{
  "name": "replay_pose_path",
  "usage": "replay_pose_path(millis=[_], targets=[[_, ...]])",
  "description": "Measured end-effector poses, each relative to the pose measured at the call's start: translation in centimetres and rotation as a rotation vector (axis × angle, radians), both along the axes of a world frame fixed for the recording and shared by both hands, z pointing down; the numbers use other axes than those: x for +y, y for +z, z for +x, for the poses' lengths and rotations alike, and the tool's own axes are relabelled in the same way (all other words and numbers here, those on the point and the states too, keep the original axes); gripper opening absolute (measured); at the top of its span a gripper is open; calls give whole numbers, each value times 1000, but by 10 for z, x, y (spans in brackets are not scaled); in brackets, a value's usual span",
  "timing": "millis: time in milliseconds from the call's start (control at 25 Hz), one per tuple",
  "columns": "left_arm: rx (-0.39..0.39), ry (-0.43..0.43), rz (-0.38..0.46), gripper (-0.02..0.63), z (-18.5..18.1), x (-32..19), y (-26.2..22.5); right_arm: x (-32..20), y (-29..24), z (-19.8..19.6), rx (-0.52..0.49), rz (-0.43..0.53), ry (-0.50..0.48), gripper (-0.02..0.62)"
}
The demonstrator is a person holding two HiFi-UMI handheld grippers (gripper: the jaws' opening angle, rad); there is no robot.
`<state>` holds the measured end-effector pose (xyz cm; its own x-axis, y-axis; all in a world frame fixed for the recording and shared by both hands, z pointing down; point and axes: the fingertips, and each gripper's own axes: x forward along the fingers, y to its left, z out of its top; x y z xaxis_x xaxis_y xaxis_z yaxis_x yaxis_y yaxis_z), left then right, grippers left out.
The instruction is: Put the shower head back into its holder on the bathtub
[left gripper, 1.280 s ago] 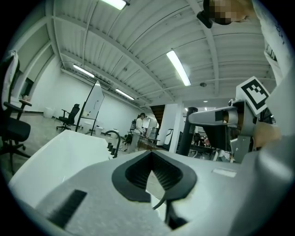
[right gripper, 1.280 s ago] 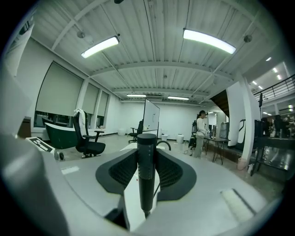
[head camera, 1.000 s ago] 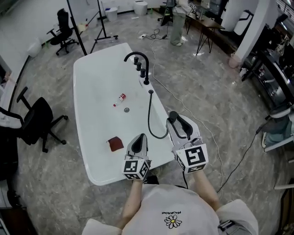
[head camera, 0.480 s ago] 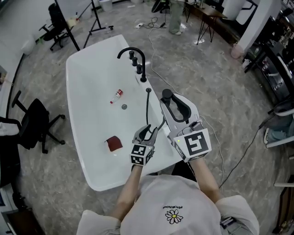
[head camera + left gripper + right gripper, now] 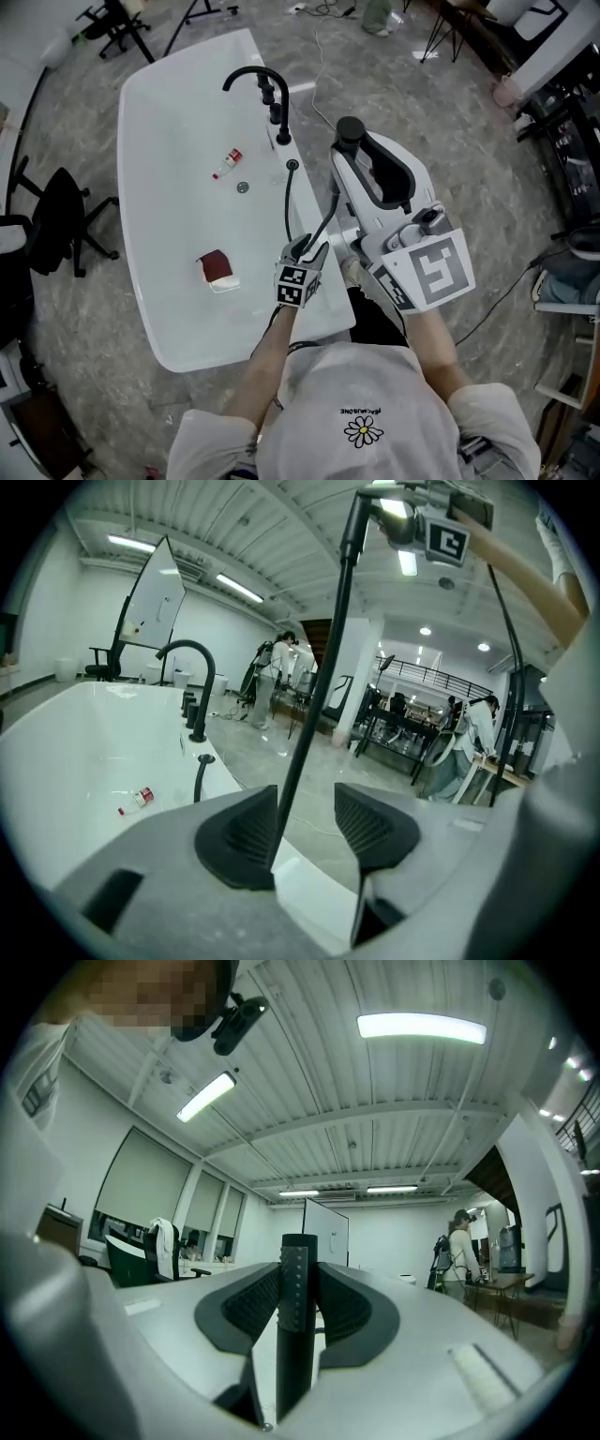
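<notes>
small bottle (image 5: 225, 164): lying on side | dark-red pad (image 5: 214, 265): flat, well apart | black office chair (image 5: 56, 220): upright

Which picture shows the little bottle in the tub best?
The head view: it looks down into the bathtub and shows the whole bottle lying near the drain. The left gripper view shows it too, but from a low, slanted angle. The right gripper view doesn't show it.
</notes>
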<state>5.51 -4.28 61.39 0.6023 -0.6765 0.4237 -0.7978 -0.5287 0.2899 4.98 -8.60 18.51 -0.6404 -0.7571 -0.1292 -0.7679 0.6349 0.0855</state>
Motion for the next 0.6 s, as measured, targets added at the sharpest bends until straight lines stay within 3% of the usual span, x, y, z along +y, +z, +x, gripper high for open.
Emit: replay_pose_path(millis=[320,600], targets=[[-67,-90,-144,186,-21,-19,67,-26,-18,1,-22,14,-37,129],[-105,-90,-257,186,-31,-6,121,-40,-18,6,-7,22,-36,129]])
